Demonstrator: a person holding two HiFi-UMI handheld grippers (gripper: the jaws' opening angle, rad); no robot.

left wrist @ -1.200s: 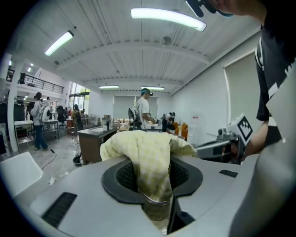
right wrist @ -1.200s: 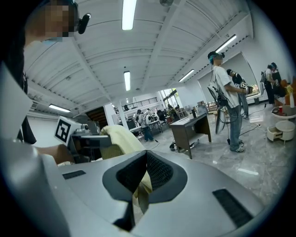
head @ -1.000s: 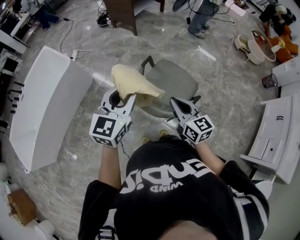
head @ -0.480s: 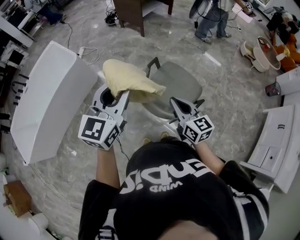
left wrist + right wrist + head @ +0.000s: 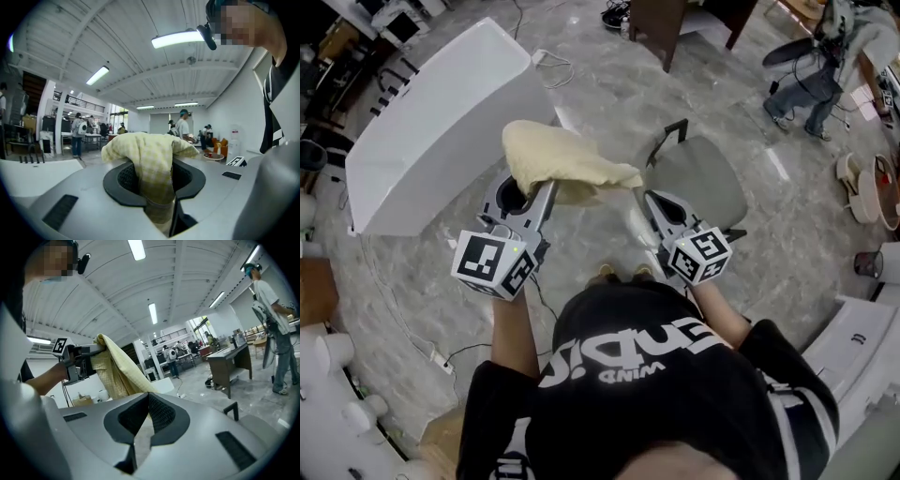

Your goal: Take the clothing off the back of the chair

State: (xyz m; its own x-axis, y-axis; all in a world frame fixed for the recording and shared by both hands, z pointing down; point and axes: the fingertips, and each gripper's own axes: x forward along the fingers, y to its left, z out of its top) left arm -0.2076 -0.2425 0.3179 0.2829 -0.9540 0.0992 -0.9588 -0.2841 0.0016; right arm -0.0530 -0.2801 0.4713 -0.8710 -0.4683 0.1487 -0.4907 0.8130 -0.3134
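The clothing [image 5: 553, 159] is a pale yellow checked cloth, held up in the air left of the grey chair [image 5: 698, 178] and clear of it. My left gripper [image 5: 536, 185] is shut on its bunched middle. In the left gripper view the cloth [image 5: 150, 159] wells up out of the jaws of the left gripper [image 5: 154, 185]. My right gripper [image 5: 644, 193] is shut on the cloth's pointed right corner. In the right gripper view the cloth [image 5: 117, 373] stretches from the other hand down into the tips of the right gripper [image 5: 147, 396].
A large white table [image 5: 441, 108] lies just beyond the cloth on the left. A dark wooden desk [image 5: 675, 28] stands at the back, and a person [image 5: 816, 80] stands at the far right. Cables [image 5: 412, 328] run over the marble floor.
Both grippers have carried the cloth to the left, off the chair and toward the white table. The cloth sits a little higher. Both grips are unchanged.
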